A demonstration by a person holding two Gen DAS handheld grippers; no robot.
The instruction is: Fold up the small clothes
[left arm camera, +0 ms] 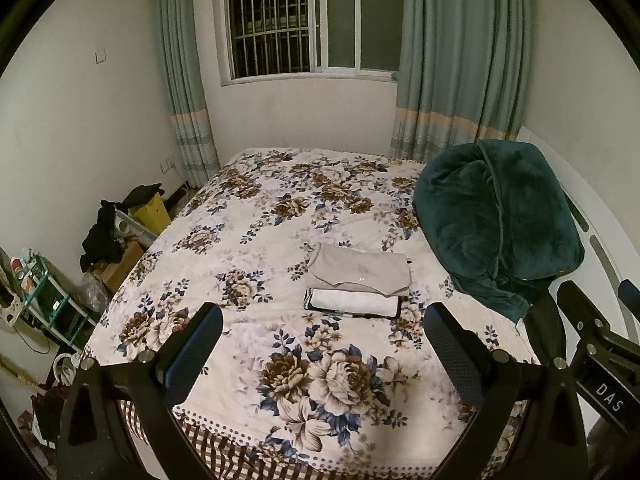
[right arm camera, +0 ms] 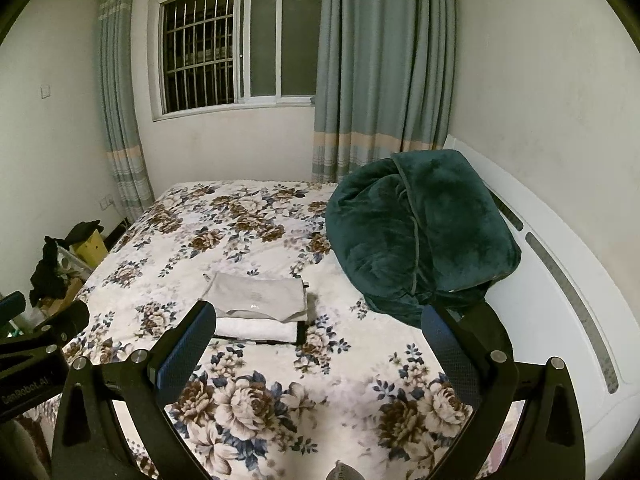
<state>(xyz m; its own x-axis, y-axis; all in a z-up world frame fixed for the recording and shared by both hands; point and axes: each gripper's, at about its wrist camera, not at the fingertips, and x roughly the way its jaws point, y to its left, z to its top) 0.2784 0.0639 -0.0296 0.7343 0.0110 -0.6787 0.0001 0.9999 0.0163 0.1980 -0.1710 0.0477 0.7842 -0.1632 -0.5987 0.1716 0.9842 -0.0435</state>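
A stack of folded small clothes lies on the floral bed: a beige folded piece (left arm camera: 360, 274) on top, a white one (left arm camera: 354, 305) under it, a dark one at the bottom. The same stack shows in the right wrist view, beige (right arm camera: 258, 296) over white (right arm camera: 256, 330). My left gripper (left arm camera: 322, 354) is open and empty, above the near part of the bed, short of the stack. My right gripper (right arm camera: 318, 354) is open and empty, to the right of the stack. The right gripper's body shows at the left wrist view's right edge (left arm camera: 600, 344).
A dark green plush blanket (left arm camera: 500, 220) is heaped at the bed's right side against a white headboard (right arm camera: 560, 264). Boxes, black clothes (left arm camera: 102, 236) and a shelf stand on the floor to the left. The window and curtains are behind the bed (left arm camera: 256, 216).
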